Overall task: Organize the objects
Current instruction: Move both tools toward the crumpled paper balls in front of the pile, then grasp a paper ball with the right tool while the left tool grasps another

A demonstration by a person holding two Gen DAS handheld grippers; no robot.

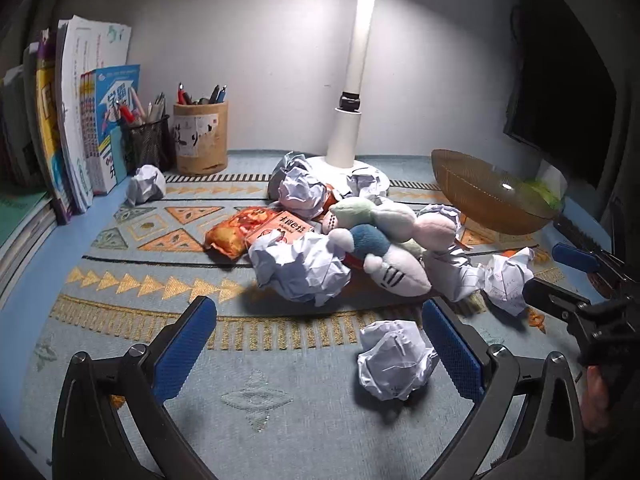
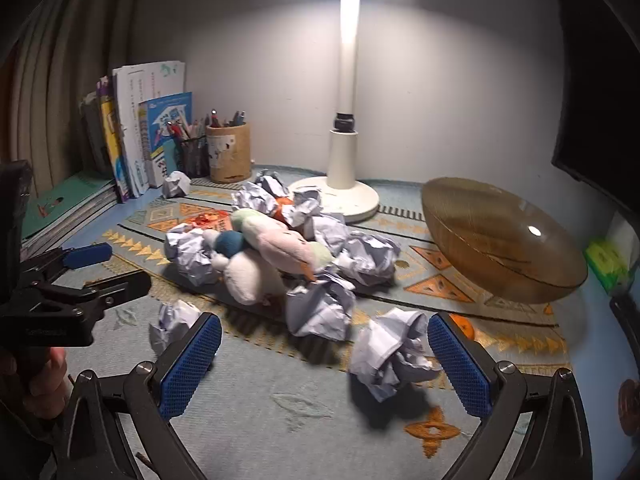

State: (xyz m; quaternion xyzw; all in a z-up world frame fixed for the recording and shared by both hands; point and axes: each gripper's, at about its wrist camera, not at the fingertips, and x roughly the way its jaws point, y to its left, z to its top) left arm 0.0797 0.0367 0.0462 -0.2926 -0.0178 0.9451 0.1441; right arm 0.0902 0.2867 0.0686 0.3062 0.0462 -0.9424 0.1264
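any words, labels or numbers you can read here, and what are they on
Orange snack box: large Chinese characters, not sharp enough to quote.
Blue-covered book: large Chinese title, blurred.
White booklet: printed lines, too small.
Round tan pen holder: black brush-style marks on its label, unreadable.
Crumpled paper ball: faint writing, too small.
Black body of the left gripper: faint embossed word, unreadable.
No text reads clearly.

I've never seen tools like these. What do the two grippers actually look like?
Both match: the left gripper and right gripper each have two black, curved metal-looking arms with silver bolts, ending in flat blue pads with a fine grid texture. No cables or sleeves show.
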